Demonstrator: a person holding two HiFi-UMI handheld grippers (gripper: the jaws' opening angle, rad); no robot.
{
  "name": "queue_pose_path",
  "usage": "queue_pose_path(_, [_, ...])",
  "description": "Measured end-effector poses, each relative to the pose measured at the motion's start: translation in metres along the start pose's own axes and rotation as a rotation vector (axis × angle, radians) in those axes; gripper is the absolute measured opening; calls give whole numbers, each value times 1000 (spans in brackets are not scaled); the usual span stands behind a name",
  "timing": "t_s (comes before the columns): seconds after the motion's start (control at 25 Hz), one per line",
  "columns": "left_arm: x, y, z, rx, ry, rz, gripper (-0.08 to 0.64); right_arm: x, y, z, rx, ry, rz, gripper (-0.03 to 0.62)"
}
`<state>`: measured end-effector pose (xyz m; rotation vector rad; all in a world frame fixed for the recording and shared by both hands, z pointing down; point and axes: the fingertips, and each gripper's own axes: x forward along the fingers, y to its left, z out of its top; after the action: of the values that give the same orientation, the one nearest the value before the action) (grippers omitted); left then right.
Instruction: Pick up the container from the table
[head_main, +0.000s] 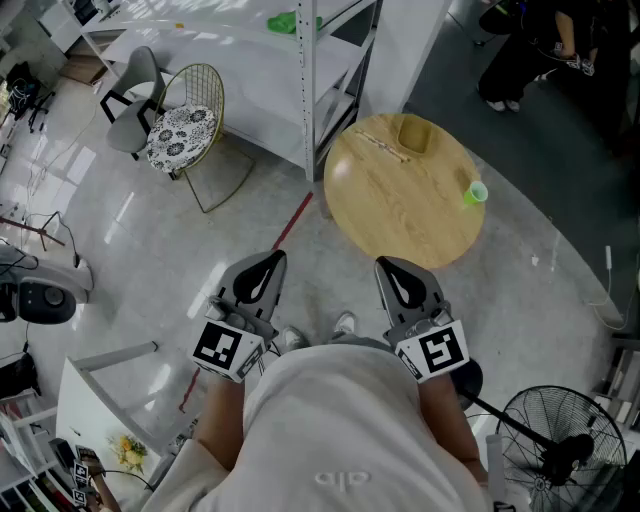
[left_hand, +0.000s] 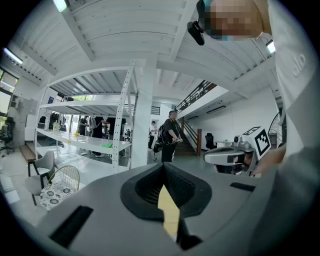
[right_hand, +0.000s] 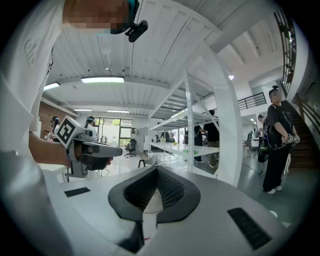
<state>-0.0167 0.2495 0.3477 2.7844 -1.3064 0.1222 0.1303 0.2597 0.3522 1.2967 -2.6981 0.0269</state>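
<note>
Fingers on the left gripper (head_main: 258, 278) look pressed together at the tips, with nothing held between them. It is held close in front of the person's body, over bare floor, well short of the surface (head_main: 400, 215). The right gripper (head_main: 402, 285) is beside it, also close to the body. Its fingers are closed and empty too, and its nose reaches just about to the near rim of the round wooden top.

Both gripper views look out level across the room at shelving (right_hand: 192, 125) and people. Neither shows the surface or the container (head_main: 414, 134).

The container sits on the far side of the surface, close to the back rim. From both sets of fingers it lies ahead and off to the right, and well apart from them. It is a tan, open-topped box standing upright. It looks roughly square from here, so I can't pick out a long axis.

A thin stick (head_main: 380, 145) lies just to its left. A green cup (head_main: 475, 193) stands at the right rim, apart from it.

To my eye the right gripper is nearer and more in line with the container. It would have to open, tip downward and travel across most of the surface to reach it. The left would have to cross in front of the body.
</note>
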Motion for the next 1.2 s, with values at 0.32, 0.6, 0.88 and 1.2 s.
queue_pose_path(0.32, [60,-43,-5,2,34,-38,15,-18,-59,-14,42,9,19,23])
queue_pose_path(0.6, [88,-46,-21,-37,83,-40,15,-14,-100,-26,134,-2,-18,25])
queue_pose_path(0.88, [119,9,-24,-26,74,-79,15,46,-118,-30,130,24,-48,25])
queue_pose_path(1.2, [154,159,-21,-72,73,-115,15,183,-131,-18,157,75,-131,25])
